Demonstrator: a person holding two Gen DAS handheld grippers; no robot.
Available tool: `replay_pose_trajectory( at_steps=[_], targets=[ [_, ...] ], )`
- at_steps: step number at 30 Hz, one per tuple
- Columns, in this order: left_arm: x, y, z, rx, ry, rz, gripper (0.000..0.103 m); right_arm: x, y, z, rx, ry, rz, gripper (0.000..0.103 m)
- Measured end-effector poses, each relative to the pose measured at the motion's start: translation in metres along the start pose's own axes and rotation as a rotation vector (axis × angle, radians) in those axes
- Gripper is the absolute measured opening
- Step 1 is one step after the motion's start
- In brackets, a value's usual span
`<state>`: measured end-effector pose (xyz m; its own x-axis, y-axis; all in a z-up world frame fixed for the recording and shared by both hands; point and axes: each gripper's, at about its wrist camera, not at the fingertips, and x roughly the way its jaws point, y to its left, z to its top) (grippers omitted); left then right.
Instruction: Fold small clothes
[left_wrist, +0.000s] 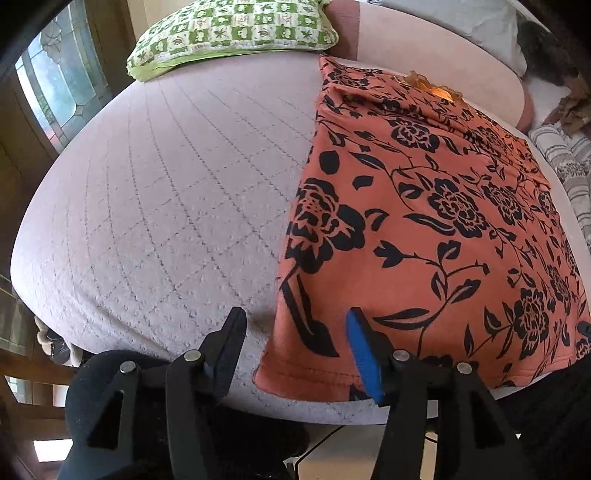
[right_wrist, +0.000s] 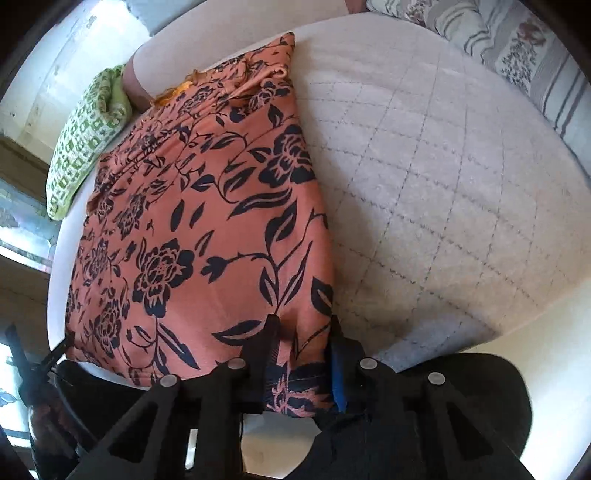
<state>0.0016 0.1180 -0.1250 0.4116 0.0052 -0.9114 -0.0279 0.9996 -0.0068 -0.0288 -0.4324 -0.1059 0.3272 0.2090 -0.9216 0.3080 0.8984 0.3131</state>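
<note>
We see the orange floral garment (left_wrist: 424, 221) lying flat on the quilted mattress (left_wrist: 166, 203), partly folded lengthwise. Our left gripper (left_wrist: 295, 325) is spread over its near corner, our right gripper (right_wrist: 301, 332) pinches the hem; cross folds remain.

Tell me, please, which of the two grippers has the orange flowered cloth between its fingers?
The right gripper: its fingers pinch the cloth's near corner. The left gripper is open, gripping nothing.
</note>
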Motion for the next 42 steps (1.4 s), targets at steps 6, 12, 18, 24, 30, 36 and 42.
replay_pose_trajectory(
  at_steps=[6,12,18,24,30,36,42],
  targets=[
    [0.001,-0.003,-0.002,0.010,0.000,0.008,0.057,0.012,-0.010,-0.002,0.085,0.016,0.041,0.028],
    [0.001,-0.003,-0.002,0.011,0.004,0.011,0.057,0.014,-0.017,-0.002,0.107,0.023,0.073,0.029],
    [0.002,-0.004,-0.001,0.013,0.007,0.018,0.057,0.010,-0.015,-0.003,0.088,0.033,0.071,0.032],
    [0.002,-0.005,-0.001,0.020,0.008,0.025,0.057,0.012,-0.002,-0.001,0.033,0.041,0.092,0.063],
    [0.003,-0.005,-0.001,0.024,0.011,0.021,0.057,0.014,0.005,-0.001,0.033,0.031,0.068,0.066],
    [0.003,-0.006,0.000,0.029,0.011,0.024,0.057,0.015,0.003,0.001,0.043,0.036,0.081,0.066],
    [0.004,-0.006,0.000,0.032,0.011,0.024,0.057,0.015,0.004,0.000,0.038,0.038,0.065,0.062]
  ],
)
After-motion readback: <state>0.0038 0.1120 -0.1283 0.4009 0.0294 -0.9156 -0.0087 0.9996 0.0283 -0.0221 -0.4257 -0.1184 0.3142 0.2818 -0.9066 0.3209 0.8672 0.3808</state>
